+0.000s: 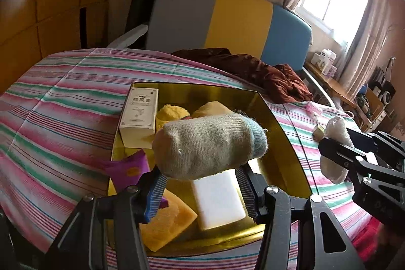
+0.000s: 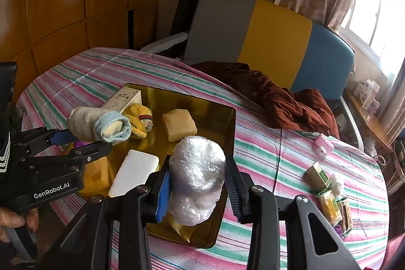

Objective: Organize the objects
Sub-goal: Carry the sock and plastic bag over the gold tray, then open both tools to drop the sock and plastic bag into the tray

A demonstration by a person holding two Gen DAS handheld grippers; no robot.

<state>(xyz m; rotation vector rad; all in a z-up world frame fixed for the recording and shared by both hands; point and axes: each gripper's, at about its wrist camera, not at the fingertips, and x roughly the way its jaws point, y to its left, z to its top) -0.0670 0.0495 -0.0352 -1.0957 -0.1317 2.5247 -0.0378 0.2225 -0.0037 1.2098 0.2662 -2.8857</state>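
Knitted sock roll and crinkly plastic bundle gripped.

black gripper, blue pad, silver screws.

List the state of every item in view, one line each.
Left hand-held gripper: shut on rolled sock.
Rolled sock: held above the tray.
Right hand-held gripper: shut on plastic-wrapped bundle.
Plastic-wrapped bundle: held over the tray's near edge.
Gold tray: open, partly filled.
White box: closed, lying in tray.
Brown cloth: crumpled on the bed.
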